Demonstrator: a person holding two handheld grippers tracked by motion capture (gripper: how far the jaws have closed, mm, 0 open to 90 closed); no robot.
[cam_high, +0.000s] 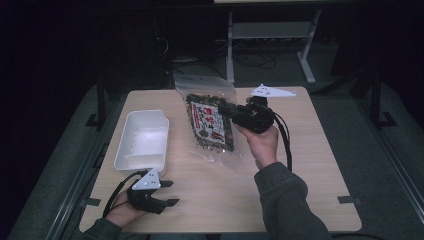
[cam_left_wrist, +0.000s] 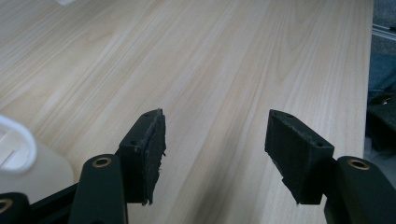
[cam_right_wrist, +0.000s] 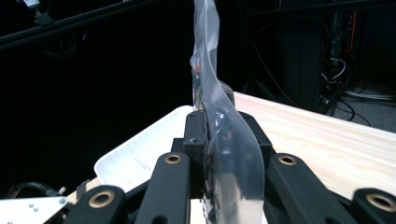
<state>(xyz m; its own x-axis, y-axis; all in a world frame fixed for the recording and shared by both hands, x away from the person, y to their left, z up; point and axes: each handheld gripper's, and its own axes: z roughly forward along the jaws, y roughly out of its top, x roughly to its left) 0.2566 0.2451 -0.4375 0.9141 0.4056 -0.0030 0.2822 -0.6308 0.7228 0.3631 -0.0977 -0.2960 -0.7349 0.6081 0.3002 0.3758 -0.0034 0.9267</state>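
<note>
A clear plastic snack bag with a dark printed label hangs above the middle of the wooden table, pinched at its right edge by my right gripper. In the right gripper view the bag rises edge-on from between the shut jaws of my right gripper. My left gripper rests at the table's front left, open. Its pads stand wide apart over bare wood, nothing between them. A white rectangular container sits on the left of the table, empty inside.
The container's rim shows at the left gripper view's lower left, close to that gripper. A grey metal frame and cables lie on the dark floor beyond the table. Table edges are near on all sides.
</note>
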